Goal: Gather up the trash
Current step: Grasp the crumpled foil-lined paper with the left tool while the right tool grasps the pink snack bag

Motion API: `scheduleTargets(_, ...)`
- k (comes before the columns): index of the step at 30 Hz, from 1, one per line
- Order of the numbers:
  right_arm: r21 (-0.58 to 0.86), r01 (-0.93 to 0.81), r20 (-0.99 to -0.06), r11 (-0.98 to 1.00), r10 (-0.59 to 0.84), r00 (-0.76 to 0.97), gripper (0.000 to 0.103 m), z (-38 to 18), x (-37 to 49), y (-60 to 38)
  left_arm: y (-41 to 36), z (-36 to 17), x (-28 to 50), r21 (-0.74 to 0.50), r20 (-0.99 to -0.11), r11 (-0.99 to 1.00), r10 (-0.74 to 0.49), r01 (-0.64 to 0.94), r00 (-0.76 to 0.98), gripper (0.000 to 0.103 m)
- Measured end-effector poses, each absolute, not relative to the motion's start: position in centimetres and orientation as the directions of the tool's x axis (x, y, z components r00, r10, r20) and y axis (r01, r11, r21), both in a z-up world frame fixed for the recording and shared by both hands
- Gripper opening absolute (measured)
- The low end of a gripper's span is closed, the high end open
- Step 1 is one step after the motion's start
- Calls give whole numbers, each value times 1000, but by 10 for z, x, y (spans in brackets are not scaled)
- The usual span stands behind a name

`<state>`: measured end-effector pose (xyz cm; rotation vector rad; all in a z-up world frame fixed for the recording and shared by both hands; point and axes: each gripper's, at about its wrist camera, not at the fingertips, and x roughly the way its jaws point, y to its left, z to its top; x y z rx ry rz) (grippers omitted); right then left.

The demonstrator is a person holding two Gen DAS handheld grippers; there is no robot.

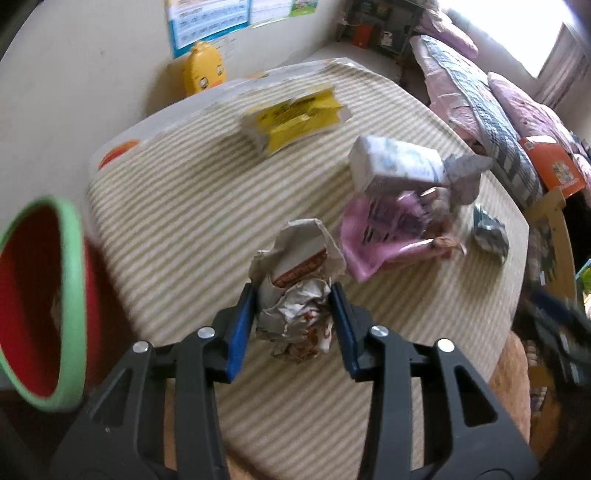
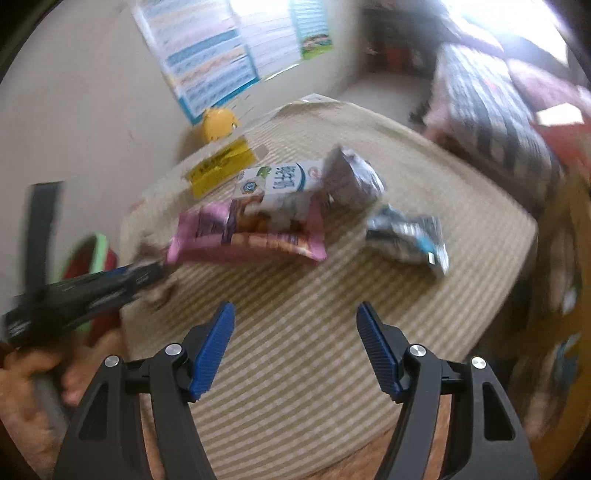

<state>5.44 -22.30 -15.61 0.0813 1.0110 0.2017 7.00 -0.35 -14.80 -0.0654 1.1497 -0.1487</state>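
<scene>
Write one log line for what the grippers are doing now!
left gripper: shut on crumpled wrapper | right gripper: open, empty | bin: left of table

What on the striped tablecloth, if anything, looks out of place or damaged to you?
Litter covers the striped tablecloth: a crumpled paper wrapper in the left tool, a torn-open yellow box, a milk carton tipped onto a pink snack bag, and a scrunched silver wrapper.

Yellow duck toy (image 1: 203, 72) beneath wall posters (image 1: 207, 20) (blurred).
</scene>
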Motion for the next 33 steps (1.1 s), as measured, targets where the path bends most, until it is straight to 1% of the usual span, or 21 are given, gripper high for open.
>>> scheduleTargets(3, 84, -218, -856, 972, 182, 484, 67, -161, 74, -202, 17, -145, 54, -149, -904, 988, -151, 36, 399, 40)
scheduleTargets(4, 95, -234, -861, 968, 198, 469, 67, -163, 79, -198, 24, -144, 50, -147, -903, 989, -142, 18, 405, 40)
scheduleTargets(6, 270, -209, -858, 940, 333, 391, 71, -170, 92, -197, 37, -139, 45, -152, -896, 988, -132, -14, 423, 40)
scheduleTargets(7, 379, -158, -837, 912, 410, 361, 74, -174, 98, -201, 40, -136, 44, -157, -893, 987, -131, -24, 431, 40)
scheduleTargets(8, 463, -86, -817, 882, 462, 344, 74, -180, 104, -204, 44, -133, 44, -166, -887, 985, -133, -37, 441, 40)
scheduleTargets(11, 538, 93, -802, 838, 475, 363, 74, -189, 113, -208, 49, -128, 44, -181, -879, 983, -141, -44, 456, 40)
scheduleTargets(14, 607, 221, -776, 763, 509, 373, 77, -199, 121, -208, 45, -128, 42, -185, -876, 983, -154, -23, 457, 40)
scheduleTargets(17, 603, 305, -788, 737, 492, 369, 81, -208, 134, -199, 41, -128, 38, -190, -877, 982, -169, -3, 450, 41)
scheduleTargets(22, 543, 383, -834, 748, 427, 349, 81, -226, 145, -192, 41, -127, 32, -203, -872, 979, -187, 13, 452, 41)
scheduleTargets(23, 535, 368, -836, 760, 414, 359, 79, -226, 144, -191, 42, -125, 31, -202, -869, 979, -187, 15, 458, 41)
scheduleTargets(24, 528, 351, -837, 773, 406, 366, 75, -225, 144, -191, 43, -125, 29, -202, -867, 979, -186, 17, 462, 41)
scheduleTargets(25, 518, 322, -840, 792, 400, 368, 62, -222, 143, -189, 43, -124, 29, -201, -866, 980, -186, 18, 465, 41)
scheduleTargets(26, 517, 291, -837, 805, 405, 369, 56, -220, 142, -188, 44, -124, 28, -199, -865, 980, -184, 17, 467, 41)
scheduleTargets(27, 520, 254, -831, 815, 416, 369, 55, -218, 140, -187, 46, -125, 29, -199, -866, 980, -182, 14, 466, 41)
scheduleTargets(28, 523, 219, -826, 824, 426, 368, 46, -216, 136, -187, 46, -127, 29, -203, -868, 979, -185, 10, 461, 41)
scheduleTargets(29, 512, 169, -825, 842, 429, 367, 43, -210, 131, -187, 47, -128, 29, -207, -869, 978, -188, 8, 458, 41)
scheduleTargets(31, 487, 97, -829, 868, 424, 365, 42, -202, 121, -185, 46, -131, 29, -210, -872, 978, -191, 8, 450, 41)
scheduleTargets(33, 474, -2, -838, 881, 452, 306, 42, -197, 112, -181, 44, -133, 30, -206, -876, 978, -192, 16, 443, 41)
